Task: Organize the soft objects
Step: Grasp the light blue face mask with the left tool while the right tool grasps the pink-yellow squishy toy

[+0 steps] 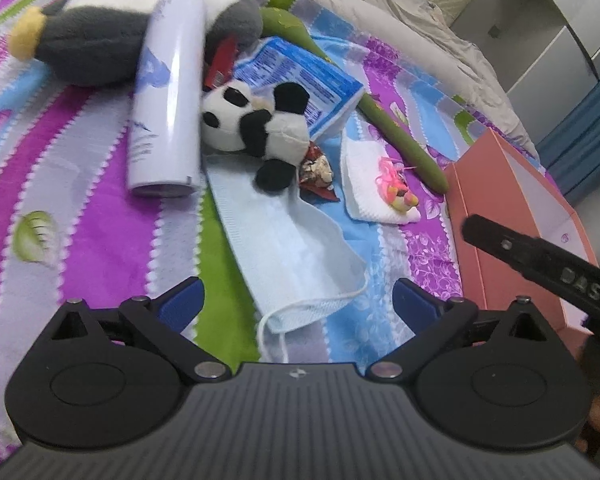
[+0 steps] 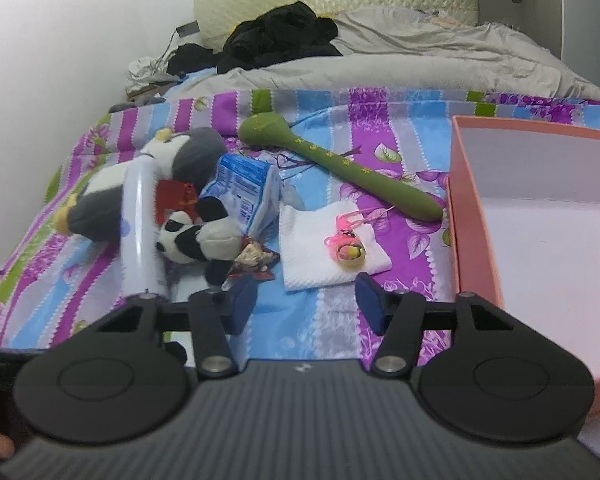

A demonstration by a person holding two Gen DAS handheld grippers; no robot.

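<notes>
A striped bedspread (image 2: 340,128) is carrying everything, with a pink box (image 2: 476,216) sitting at its right edge, open and showing a white inside. A grey-and-white plush penguin (image 1: 100,40) is lying toward the left edge with a white spray can (image 1: 168,96) resting against it, a panda plush (image 1: 256,124) just beside the can, and a blue face mask (image 1: 296,248) spreading toward the near edge. The left gripper (image 1: 298,300) is hovering wide open over the mask, and the right gripper (image 2: 306,300) is hanging wide open, gripping nothing, near a folded white cloth (image 2: 320,248).

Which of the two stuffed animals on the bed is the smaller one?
The panda, black and white, lying beside the white spray can. The grey penguin behind the can is clearly bigger.
</notes>
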